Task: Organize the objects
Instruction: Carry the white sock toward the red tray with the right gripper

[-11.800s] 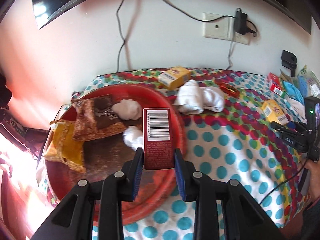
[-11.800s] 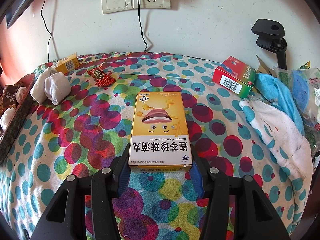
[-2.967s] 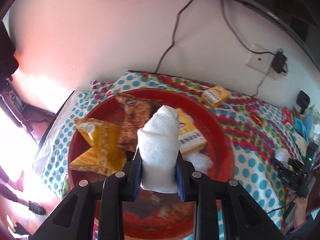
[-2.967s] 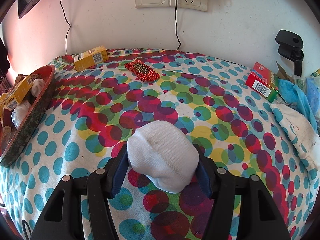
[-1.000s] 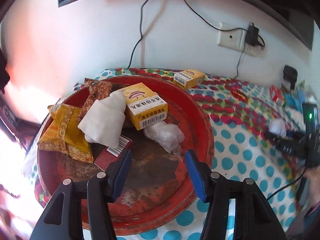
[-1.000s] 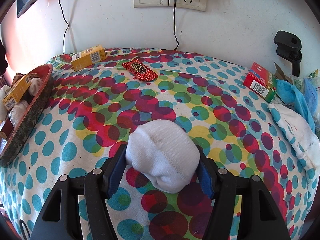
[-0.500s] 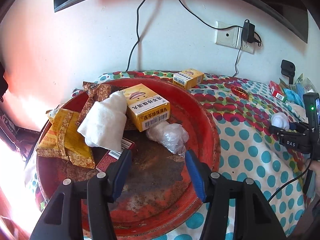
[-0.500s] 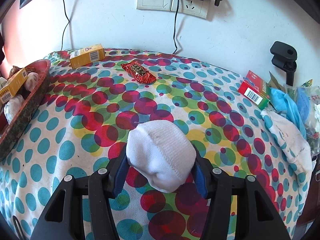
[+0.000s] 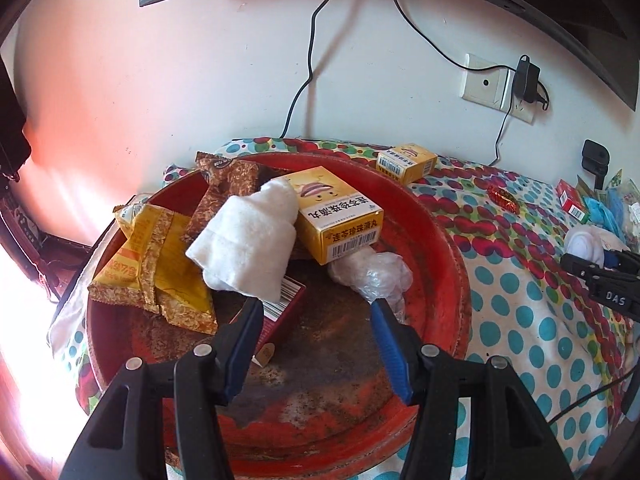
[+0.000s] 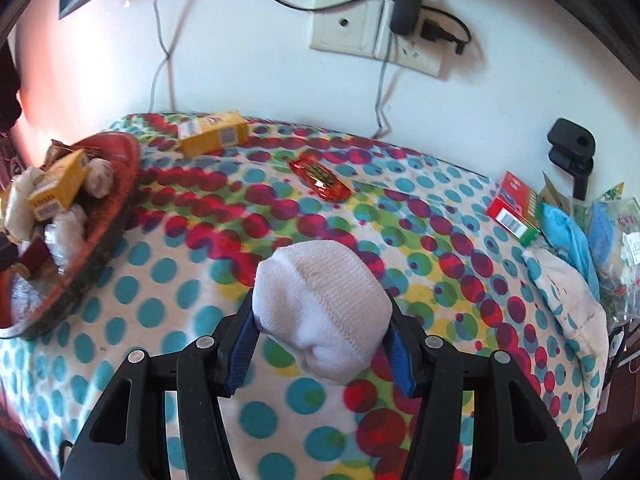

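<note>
In the right wrist view my right gripper (image 10: 320,342) is shut on a rolled white sock (image 10: 324,308), held above the dotted cloth. The red bowl (image 10: 116,216) lies to its left. In the left wrist view my left gripper (image 9: 316,316) hangs open over the red bowl (image 9: 448,248), nothing between its blue pads. The bowl holds a white sock (image 9: 248,240), a yellow box (image 9: 336,216), a plastic-wrapped bundle (image 9: 372,272), a yellow snack bag (image 9: 152,264), a brown snack bag (image 9: 224,184) and a dark red box (image 9: 280,312). My right gripper with its sock (image 9: 584,244) shows at the far right.
On the cloth lie a yellow box (image 10: 212,132), a red candy wrapper (image 10: 320,180) and a red-green box (image 10: 516,208). Blue and white cloths and packets (image 10: 568,256) pile at the right edge. Cables and a wall socket (image 10: 360,36) hang behind.
My right gripper has closed tighter on the sock and lifted it off the cloth, swinging toward the bowl. The left gripper has stayed open over the bowl.
</note>
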`<control>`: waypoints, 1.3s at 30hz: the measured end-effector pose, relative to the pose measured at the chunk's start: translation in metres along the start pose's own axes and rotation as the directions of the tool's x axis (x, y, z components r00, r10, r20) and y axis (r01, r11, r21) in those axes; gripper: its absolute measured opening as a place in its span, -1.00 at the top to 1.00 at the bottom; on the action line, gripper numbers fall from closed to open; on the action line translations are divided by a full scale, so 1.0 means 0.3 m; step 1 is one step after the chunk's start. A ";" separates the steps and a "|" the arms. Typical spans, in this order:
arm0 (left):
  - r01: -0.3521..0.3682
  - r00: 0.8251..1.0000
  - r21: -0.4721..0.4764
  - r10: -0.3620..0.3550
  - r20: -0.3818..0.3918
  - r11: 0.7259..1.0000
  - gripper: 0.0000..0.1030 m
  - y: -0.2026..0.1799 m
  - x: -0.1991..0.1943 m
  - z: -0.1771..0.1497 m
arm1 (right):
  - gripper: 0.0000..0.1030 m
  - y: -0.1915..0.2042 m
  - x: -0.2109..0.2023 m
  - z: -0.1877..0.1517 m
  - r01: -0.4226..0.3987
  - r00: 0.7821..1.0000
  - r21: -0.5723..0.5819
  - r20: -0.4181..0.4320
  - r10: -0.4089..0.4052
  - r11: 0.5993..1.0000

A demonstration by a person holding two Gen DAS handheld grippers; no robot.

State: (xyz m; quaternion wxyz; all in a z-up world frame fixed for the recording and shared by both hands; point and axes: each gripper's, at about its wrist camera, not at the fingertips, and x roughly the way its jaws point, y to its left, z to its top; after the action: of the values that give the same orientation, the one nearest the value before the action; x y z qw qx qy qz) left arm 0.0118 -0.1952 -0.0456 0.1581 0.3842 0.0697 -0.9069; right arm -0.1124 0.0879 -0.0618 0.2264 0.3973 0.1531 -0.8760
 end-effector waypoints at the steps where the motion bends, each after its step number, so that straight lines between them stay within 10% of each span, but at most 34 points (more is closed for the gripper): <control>1: -0.004 1.000 0.000 0.004 0.002 1.000 -0.11 0.002 -0.001 0.001 | -0.04 0.017 -0.012 0.008 -0.017 1.000 0.001 0.002 0.017 1.000; 24: -0.060 0.998 -0.111 0.060 -0.004 0.992 -0.11 0.178 0.005 0.013 | -0.05 0.616 -0.137 0.110 -0.261 0.965 -0.219 -0.028 0.262 0.940; 39: -0.085 0.996 -0.108 0.082 -0.023 0.991 -0.11 0.196 0.024 -0.002 | -0.07 0.695 0.000 0.156 -0.286 0.958 -0.193 -0.097 0.271 0.939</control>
State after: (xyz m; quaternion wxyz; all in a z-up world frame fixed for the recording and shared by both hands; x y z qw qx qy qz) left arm 0.0275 -0.2521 -0.0516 0.2159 0.3862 0.1042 -0.8907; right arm -0.0337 -0.1105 -0.0505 0.3824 0.4195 0.1927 -0.8004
